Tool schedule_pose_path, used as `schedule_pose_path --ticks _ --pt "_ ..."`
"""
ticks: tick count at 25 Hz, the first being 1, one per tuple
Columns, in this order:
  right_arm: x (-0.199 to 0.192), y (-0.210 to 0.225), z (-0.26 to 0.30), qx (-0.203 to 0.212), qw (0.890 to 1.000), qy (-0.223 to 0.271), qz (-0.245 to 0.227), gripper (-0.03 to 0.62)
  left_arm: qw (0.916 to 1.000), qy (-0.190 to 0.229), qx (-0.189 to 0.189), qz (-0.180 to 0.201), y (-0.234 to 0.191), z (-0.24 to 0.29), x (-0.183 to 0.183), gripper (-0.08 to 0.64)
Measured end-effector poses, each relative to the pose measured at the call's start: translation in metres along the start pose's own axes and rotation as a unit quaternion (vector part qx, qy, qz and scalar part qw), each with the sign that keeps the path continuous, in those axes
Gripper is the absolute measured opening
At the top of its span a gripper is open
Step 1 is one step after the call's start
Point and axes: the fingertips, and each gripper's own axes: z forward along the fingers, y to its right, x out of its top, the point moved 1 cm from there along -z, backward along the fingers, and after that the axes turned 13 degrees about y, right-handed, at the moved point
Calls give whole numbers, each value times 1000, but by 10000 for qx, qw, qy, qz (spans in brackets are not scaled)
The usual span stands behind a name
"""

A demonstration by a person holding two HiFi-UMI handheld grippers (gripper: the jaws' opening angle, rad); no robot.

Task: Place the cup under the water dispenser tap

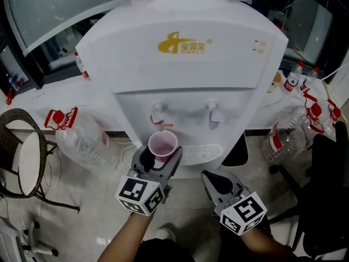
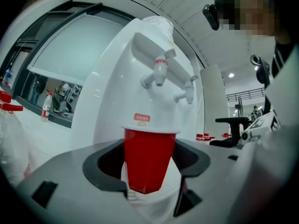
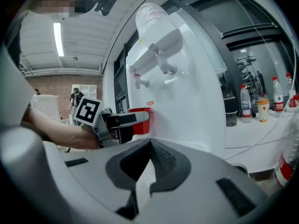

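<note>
A person's left gripper (image 1: pixel 161 153) pinches an upright red cup (image 1: pixel 163 143) at the front of the water dispenser (image 1: pixel 185 64), just beside the left edge of its drip tray (image 1: pixel 202 153). The red tap (image 1: pixel 157 113) lies just ahead of and above the cup's rim. The right gripper (image 1: pixel 214 180), its jaws pressed together and empty, hangs farther back.

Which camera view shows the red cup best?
The left gripper view: the red cup stands large and upright between the jaws, with its wall and white rim clear. The head view looks down on the red cup and shows mostly its rim and inside. In the right gripper view the red cup is small and partly behind a jaw.
</note>
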Motion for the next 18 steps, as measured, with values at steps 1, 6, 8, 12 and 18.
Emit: schedule_pose_path --ticks 1,6,8,12,18 --pt "-2 -1 0 17 10000 -2 -11 -3 10000 -8 14 4 0 1 -2 298" --pt "-10 -9 -6 88 9999 -25 66 -2 9998 103 188 -63 -4 3 -11 298" --pt "-14 -13 -10 133 9998 -53 150 -2 9998 54 185 -15 -4 3 -16 298" --pt "-19 -23 -14 215 9995 -42 209 -2 9996 -8 273 -44 -7 3 -20 298" --pt "-21 -27 -14 283 9995 -1 160 -2 9985 -208 460 199 -7 -2 -18 298"
